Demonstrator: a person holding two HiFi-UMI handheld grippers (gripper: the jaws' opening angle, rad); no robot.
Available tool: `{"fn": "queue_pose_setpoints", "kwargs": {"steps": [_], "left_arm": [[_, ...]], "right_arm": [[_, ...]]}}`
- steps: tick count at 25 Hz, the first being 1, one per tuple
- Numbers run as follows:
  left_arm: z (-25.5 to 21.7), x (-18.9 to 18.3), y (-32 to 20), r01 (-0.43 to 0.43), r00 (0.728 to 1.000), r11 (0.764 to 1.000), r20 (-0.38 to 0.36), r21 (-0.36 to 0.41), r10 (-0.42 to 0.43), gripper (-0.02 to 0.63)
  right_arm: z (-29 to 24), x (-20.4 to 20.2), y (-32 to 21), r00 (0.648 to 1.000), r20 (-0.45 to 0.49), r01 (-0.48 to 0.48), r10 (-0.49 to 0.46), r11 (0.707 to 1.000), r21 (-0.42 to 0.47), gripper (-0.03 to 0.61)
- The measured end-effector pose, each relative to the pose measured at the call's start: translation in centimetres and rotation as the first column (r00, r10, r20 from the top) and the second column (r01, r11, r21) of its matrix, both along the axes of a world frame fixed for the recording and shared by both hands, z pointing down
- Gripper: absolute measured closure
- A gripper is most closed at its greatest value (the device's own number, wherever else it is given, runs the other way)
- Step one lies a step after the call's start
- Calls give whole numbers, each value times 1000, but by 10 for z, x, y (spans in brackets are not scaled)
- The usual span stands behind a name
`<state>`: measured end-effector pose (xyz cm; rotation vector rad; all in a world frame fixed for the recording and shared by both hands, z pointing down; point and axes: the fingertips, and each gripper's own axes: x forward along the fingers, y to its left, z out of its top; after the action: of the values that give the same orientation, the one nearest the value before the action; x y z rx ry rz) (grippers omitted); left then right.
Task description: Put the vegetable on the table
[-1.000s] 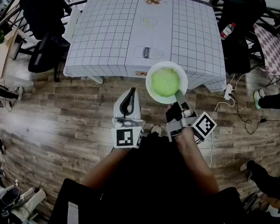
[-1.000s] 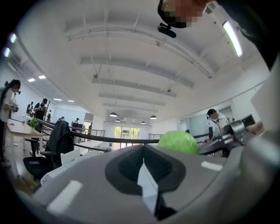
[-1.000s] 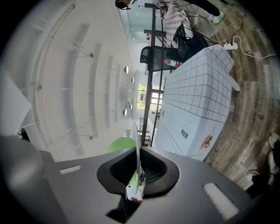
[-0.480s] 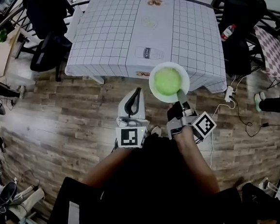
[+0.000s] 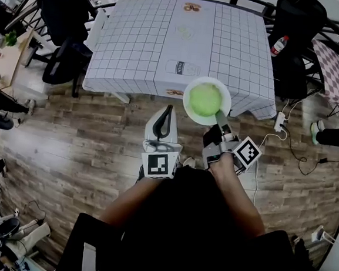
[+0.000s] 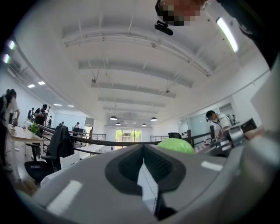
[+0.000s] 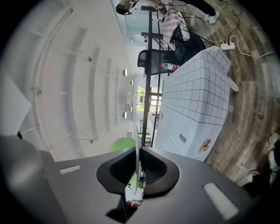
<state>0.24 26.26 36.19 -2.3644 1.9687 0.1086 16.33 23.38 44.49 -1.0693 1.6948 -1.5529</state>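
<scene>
Holding white plate (image 5: 188, 99) level by its 5 o'clock rim in clenched fingers of right gripper (image 5: 219, 116) to keep green vegetable (image 5: 205, 99) on it from sliding, desk (image 5: 136, 46) at 12 o'clock; fingers of left gripper (image 5: 167, 109) clenched, empty.

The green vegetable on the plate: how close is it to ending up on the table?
Done: the pickup. The right gripper has its fingers shut on the rim of the white plate, with the green vegetable sitting on it. In hand: the plate is held up at the near edge of the checked table. Left: setting it down there. The left gripper is shut and empty.
</scene>
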Motion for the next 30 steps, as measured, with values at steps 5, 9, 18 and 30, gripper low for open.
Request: {"fn": "queue_pose_setpoints", "kwargs": {"steps": [5, 9, 18, 30], "left_arm": [[11, 9, -27, -1, 1000, 998, 21, -55, 2, 606], [3, 3, -48, -9, 1000, 996, 7, -84, 10, 606], [27, -13, -66, -8, 1000, 995, -3, -97, 8, 606], [34, -29, -114, -72, 997, 993, 22, -96, 74, 606]], "right_arm": [[11, 9, -26, 1000, 11, 4, -4, 1000, -20, 558], [3, 4, -44, 1000, -12, 5, -6, 999, -48, 558], [16, 3, -56, 1000, -22, -3, 2, 1000, -20, 558], [25, -3, -91, 997, -11, -72, 71, 997, -34, 558]]}}
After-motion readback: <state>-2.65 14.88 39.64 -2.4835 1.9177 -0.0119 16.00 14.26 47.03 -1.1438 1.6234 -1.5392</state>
